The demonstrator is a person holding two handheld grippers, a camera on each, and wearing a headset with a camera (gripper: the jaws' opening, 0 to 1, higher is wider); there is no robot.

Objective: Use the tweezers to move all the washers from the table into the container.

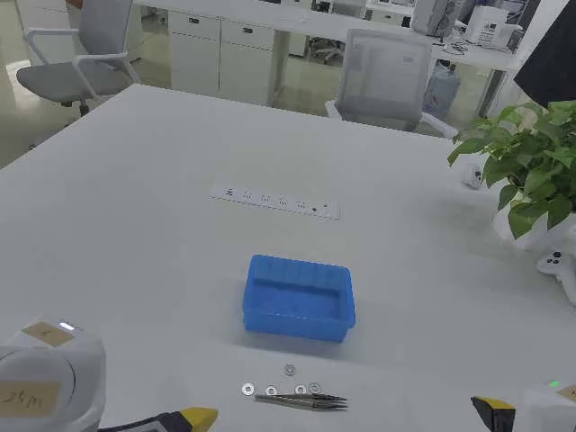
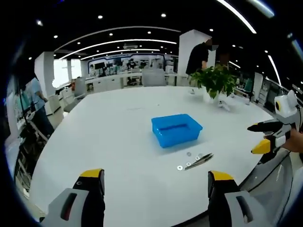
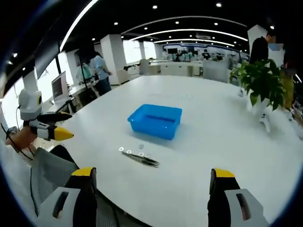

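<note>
White table (image 1: pixel 162 234) stretches out in front of me in an open office, with the blue container (image 1: pixel 297 326) sitting open side up near the middle of it. The tweezers (image 1: pixel 301 400) lie flat on the table just on my side of the container, their long axis running left to right, roughly parallel to the container's near wall; I cannot tell which end is the tip. The washers (image 1: pixel 271 391) are strung in a short row of four right along the tweezers, on the side facing the container, and a fifth lies alone between that row and the container's near wall. Beyond the container a white power strip (image 1: pixel 275 202) is set into the tabletop, and past the table's far edge stand two office chairs (image 1: pixel 382 76). Well off to the container's right a potted plant (image 1: pixel 531 162) stands at the table's edge. Nothing lies between me and the tweezers. My left gripper (image 2: pixel 156 176) hovers short of the table's near edge, to the container's near left, jaws wide apart and holding nothing; my right gripper (image 3: pixel 153 173) hovers to its near right, jaws equally wide apart and bare.
</note>
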